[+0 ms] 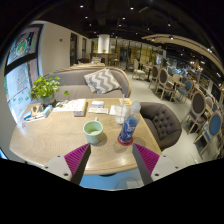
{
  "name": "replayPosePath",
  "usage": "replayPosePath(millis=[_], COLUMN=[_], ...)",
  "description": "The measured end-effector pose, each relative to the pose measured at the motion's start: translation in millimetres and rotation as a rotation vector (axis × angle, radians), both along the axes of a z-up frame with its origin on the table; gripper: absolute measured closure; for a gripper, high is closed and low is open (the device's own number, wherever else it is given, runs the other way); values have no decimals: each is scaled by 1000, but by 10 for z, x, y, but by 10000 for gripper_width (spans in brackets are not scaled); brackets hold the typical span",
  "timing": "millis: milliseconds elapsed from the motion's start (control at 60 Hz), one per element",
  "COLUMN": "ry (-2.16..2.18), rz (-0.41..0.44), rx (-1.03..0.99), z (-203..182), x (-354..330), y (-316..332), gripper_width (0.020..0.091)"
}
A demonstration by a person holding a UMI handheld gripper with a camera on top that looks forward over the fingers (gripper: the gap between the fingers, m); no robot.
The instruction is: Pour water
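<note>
On the pale round worktop, just ahead of the fingers, stand the two things the task turns on: a small green cup and, to its right, a clear bottle with a blue label and what looks like a red base or coaster under it. The gripper hangs back from both, its fingers spread wide with the purple pads showing at either side, and nothing is held between them. The cup sits nearer the left finger, the bottle nearer the right, the two standing near one another but apart.

Judging by this, the pouring has not begun: the bottle stands upright on the worktop, ungrasped, and the whole of the work is left, namely taking hold of the bottle, tipping it over the cup, and setting it down again.

Several things cannot be made out. Whether the bottle is capped, how much water it holds, and whether the cup is empty are all too small to tell. Farther back on the worktop lie a potted plant and some books or papers, with a grey sofa and a dark armchair beyond.
</note>
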State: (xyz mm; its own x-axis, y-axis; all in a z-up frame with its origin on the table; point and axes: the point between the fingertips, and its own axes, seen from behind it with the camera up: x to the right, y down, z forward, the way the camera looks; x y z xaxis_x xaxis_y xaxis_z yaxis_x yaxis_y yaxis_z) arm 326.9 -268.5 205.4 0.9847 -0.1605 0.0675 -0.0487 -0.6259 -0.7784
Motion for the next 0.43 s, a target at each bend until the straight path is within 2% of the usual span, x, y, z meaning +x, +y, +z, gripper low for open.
replayPosePath(millis=[133,433], ry=[21,29], rz=[-9,64], rx=[17,29], z=[125,231], x=[-272,-634], y=[-173,-166], gripper_width=[250,248])
